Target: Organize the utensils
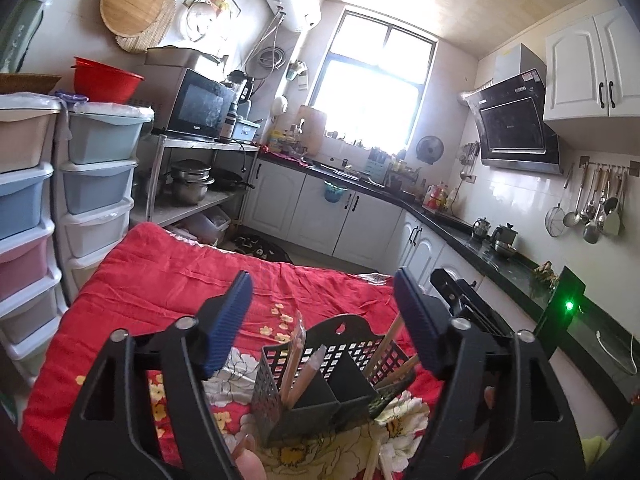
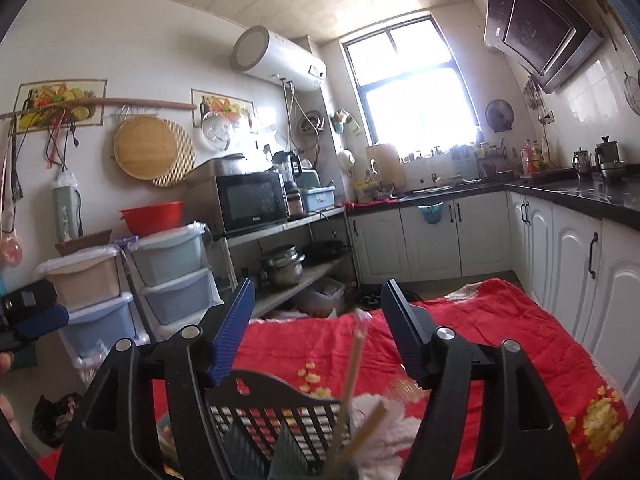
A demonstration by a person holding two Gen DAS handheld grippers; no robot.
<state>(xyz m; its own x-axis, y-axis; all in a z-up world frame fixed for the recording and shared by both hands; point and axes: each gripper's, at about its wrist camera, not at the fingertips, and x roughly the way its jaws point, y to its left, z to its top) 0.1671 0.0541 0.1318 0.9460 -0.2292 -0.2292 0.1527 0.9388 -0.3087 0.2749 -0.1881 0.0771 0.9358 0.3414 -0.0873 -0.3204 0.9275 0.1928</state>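
The black slotted utensil holder [image 1: 320,384], with what look like wrapped chopsticks [image 1: 298,364] standing inside, sits on the red floral cloth [image 1: 168,276] below and between the wide-open, empty left gripper [image 1: 324,320] and right gripper [image 2: 318,328] fingers.

Utensil holder [image 1: 320,364]: black, with a square lattice pattern on its walls. Chopsticks [image 1: 390,334] standing in it: pale tan wood. Cloth [image 1: 180,280] under the holder: bright red, printed with white, cream and yellow flowers. Left gripper [image 1: 324,320]: black frame, blue ribbed pads. Right gripper [image 2: 318,328]: same black frame and blue ribbed pads. Drawer units [image 1: 96,176] at 9 o'clock in the left wrist view: pastel blue, pink and beige fronts in white frames. Basin [image 1: 106,80] at 10 o'clock: red. Cabinets [image 2: 560,248]: white with black handles; countertop [image 2: 592,196]: glossy black.
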